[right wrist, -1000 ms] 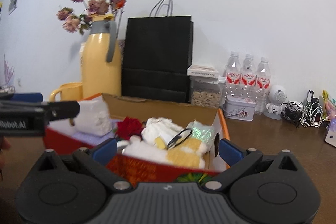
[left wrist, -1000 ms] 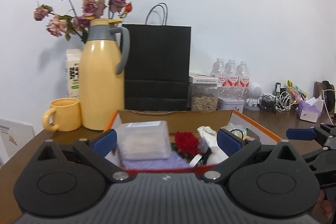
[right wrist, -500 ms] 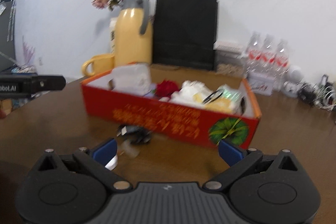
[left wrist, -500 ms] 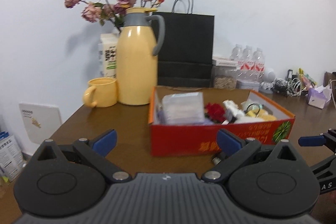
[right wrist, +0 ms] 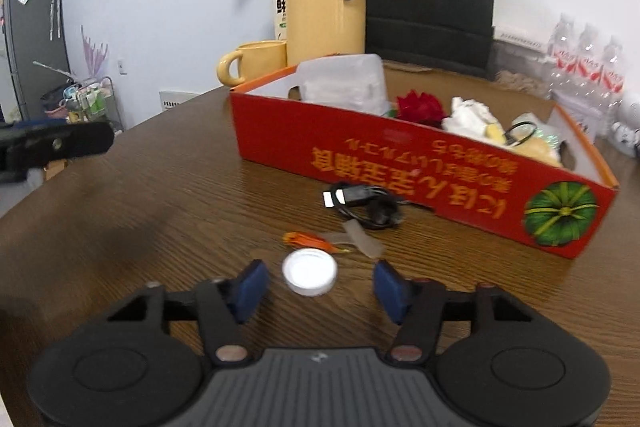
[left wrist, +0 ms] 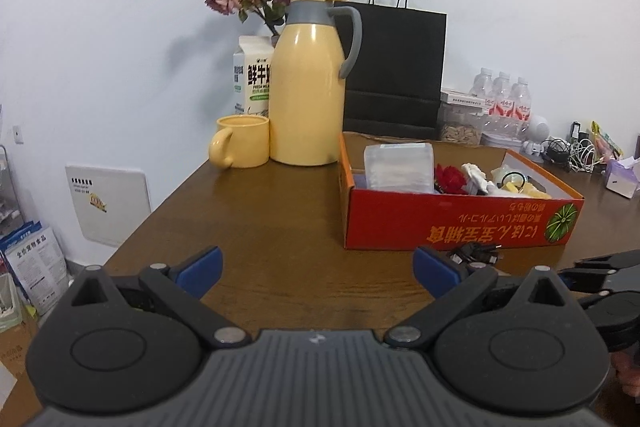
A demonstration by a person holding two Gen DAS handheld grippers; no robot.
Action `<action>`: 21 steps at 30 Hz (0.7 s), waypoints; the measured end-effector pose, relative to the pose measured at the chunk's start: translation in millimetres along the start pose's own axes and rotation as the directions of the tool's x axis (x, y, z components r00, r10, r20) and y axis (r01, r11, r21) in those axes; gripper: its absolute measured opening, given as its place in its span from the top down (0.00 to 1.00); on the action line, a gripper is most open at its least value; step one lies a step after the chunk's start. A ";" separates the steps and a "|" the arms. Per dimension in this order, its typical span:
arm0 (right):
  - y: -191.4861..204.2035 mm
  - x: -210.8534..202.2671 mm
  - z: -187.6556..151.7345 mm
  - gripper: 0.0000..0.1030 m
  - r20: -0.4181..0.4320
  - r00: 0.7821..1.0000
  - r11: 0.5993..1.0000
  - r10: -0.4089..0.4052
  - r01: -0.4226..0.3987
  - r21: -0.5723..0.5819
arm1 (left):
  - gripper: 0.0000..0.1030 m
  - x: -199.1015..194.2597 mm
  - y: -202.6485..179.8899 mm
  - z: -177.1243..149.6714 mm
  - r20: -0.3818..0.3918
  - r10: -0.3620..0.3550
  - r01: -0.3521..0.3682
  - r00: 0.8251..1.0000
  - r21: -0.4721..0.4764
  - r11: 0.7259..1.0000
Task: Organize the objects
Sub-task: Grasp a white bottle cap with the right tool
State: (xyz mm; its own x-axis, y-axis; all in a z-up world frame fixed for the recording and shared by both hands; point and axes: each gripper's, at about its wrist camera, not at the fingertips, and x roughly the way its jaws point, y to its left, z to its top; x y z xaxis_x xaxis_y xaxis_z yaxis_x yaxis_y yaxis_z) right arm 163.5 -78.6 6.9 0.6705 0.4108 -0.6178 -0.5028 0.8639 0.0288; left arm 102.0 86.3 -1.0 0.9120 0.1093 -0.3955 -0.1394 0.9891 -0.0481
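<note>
A white cap [right wrist: 309, 273] lies on the brown tabletop [right wrist: 160, 211], between the spread fingers of the right tool [right wrist: 316, 285], which grips nothing. Just beyond it sit an orange scrap [right wrist: 308, 239], a tan strip [right wrist: 364, 243] and a black cable [right wrist: 366, 205], the cable against the red box [right wrist: 420, 171] of oddments. The left tool [left wrist: 316, 267] is also released, over bare wood. Behind the box stand a yellow jug [left wrist: 310, 87], mug [left wrist: 240, 142] and black bag [left wrist: 396, 71].
</note>
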 end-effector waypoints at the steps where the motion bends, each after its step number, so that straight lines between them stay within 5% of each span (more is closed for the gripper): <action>1: 2.3 2.6 1.1 0.62 -0.004 1.000 1.000 0.005 -0.005 -0.006 | 0.00 0.6 1.0 -0.5 -0.003 0.000 0.000 1.000 -0.004 1.000; 3: 6.0 4.9 1.6 0.73 -0.001 1.000 1.000 0.005 -0.005 -0.017 | 0.00 1.6 2.4 -1.4 -0.009 0.000 0.000 1.000 -0.010 1.000; 15: 5.8 -7.7 -2.7 0.74 0.085 0.996 1.000 0.009 -0.007 -0.027 | 0.00 13.6 -8.1 -4.7 -0.039 -0.011 0.011 0.999 -0.013 1.000; 21: -23.6 -27.6 -6.7 0.74 0.177 0.981 0.996 -0.081 0.075 0.040 | 0.00 34.3 -36.2 -7.8 -0.094 -0.049 0.050 0.994 0.011 0.999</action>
State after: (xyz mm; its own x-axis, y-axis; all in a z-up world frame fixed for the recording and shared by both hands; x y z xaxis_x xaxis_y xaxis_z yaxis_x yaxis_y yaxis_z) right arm 153.2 -112.3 18.0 0.7950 0.3849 -0.4688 -0.4289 0.9033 0.0143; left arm 135.2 53.4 -20.0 0.8775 0.0507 -0.4769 -0.0891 0.9943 -0.0581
